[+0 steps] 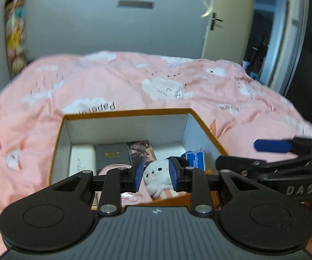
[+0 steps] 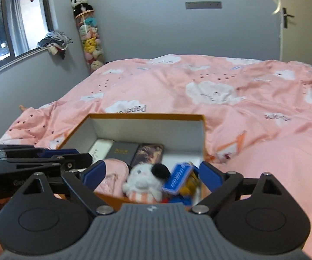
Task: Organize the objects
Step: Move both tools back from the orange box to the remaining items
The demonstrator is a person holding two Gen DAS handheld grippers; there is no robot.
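Observation:
An orange cardboard box [image 1: 129, 112] [image 2: 145, 115] with white inner walls stands open-topped on the bed. Inside lie a white plush toy [image 1: 158, 173] [image 2: 142, 177], a blue card pack [image 1: 196, 158] [image 2: 177, 177], a dark grey case [image 1: 112, 153] [image 2: 122, 152], a picture-printed case [image 2: 149, 155] and a pink pouch [image 2: 114, 173]. My left gripper [image 1: 156, 176] [image 2: 84, 155] hovers over the near left side of the box, jaws narrowly apart, holding nothing. My right gripper [image 2: 152, 173] [image 1: 236, 153] hangs over the near right side, open wide and empty. The blue pack looks blurred.
A pink duvet [image 2: 221, 112] with white clouds covers the whole bed around the box. A tall clear tube of plush toys [image 2: 89, 34] stands at the far wall, a window [image 2: 10, 21] is on the left and a door [image 2: 299, 21] on the right.

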